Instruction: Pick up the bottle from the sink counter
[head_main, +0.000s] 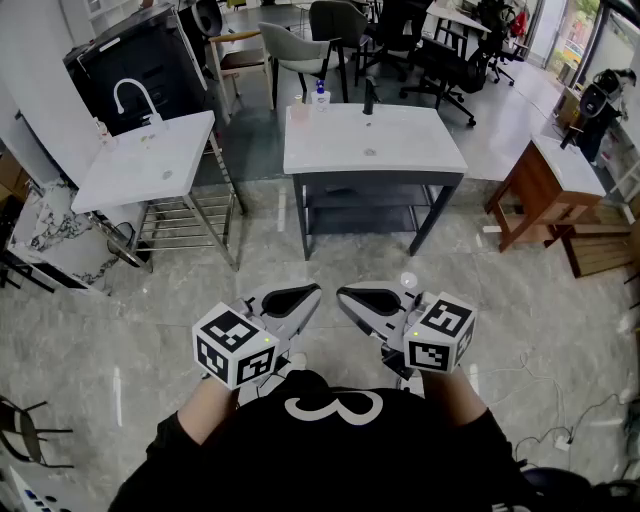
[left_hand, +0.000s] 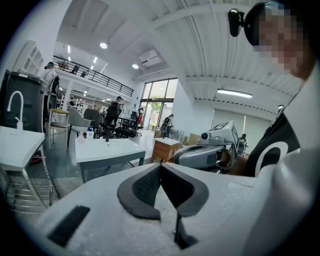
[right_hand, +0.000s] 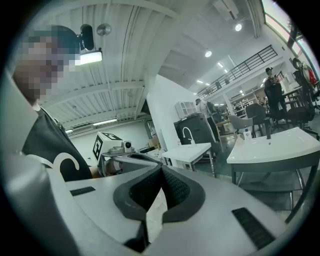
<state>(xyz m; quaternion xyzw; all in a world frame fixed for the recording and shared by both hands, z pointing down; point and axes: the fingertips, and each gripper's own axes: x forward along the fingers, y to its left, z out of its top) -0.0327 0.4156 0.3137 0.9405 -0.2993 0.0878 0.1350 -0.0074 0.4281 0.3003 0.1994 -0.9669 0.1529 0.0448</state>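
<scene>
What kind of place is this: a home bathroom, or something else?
Probably a showroom or an open office hall, not a home. A sink counter and a second sink unit sit free on a tiled floor, office chairs crowd behind them, and a railed mezzanine runs above.

The bottle (head_main: 320, 95) at the far edge of the sink tabletop (head_main: 400, 150) is too small to read: a white body and a blue top, with the label only a smear. The pale object (head_main: 299, 110) beside it can't be told. The person's hands are hidden behind the left marker cube (head_main: 235, 345) and right marker cube (head_main: 440, 335). The top edge cuts off a black chair (head_main: 335, 20), and the left edge cuts off a dark frame (head_main: 25, 440).
</scene>
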